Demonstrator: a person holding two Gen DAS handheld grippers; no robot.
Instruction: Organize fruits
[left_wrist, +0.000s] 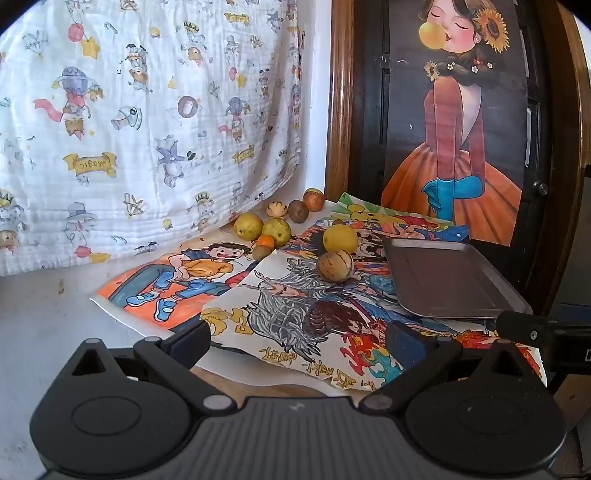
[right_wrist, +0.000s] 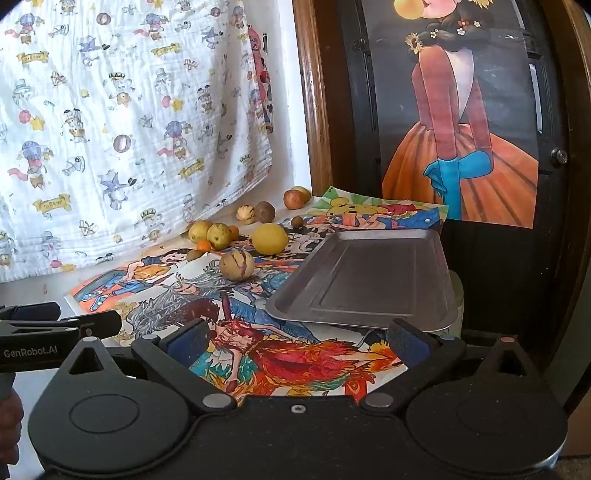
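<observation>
Probably light, firm, round and prone to rolling: striped fruit (right_wrist: 236, 264) and yellow fruit (right_wrist: 270, 239) at frame centre on the drawings (right_wrist: 288, 362), best pinched across the widest girth. Well ahead of the right gripper (right_wrist: 295, 341), jaws wide and empty. Left gripper (left_wrist: 297, 341) likewise wide, empty. Metal tray (right_wrist: 436, 295) centre right, bare. More fruits (left_wrist: 275, 229) by the cloth (left_wrist: 147, 129).
</observation>
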